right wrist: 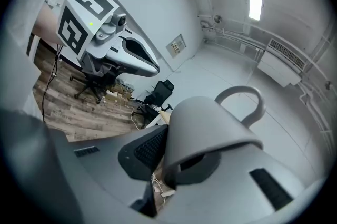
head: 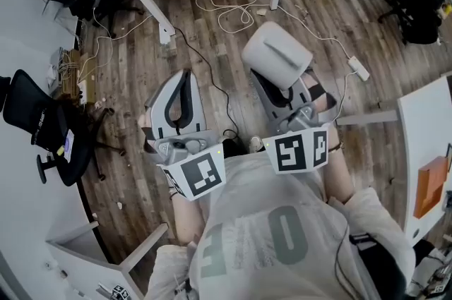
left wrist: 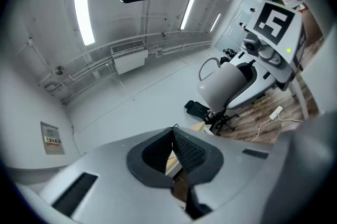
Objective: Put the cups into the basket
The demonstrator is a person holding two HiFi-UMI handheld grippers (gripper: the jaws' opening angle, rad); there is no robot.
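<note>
Cup (right wrist: pixel 210 128) clamped in right hand-held gripper (right wrist: pixel 176 162), rim partly hidden.

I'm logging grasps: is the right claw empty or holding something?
Holding. The right claw is shut on a grey cup, with the cup's wall pinched between the jaws.

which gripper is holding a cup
The right gripper, jaws clamped on the grey cup; the left gripper has its jaws together, holding nothing.
</note>
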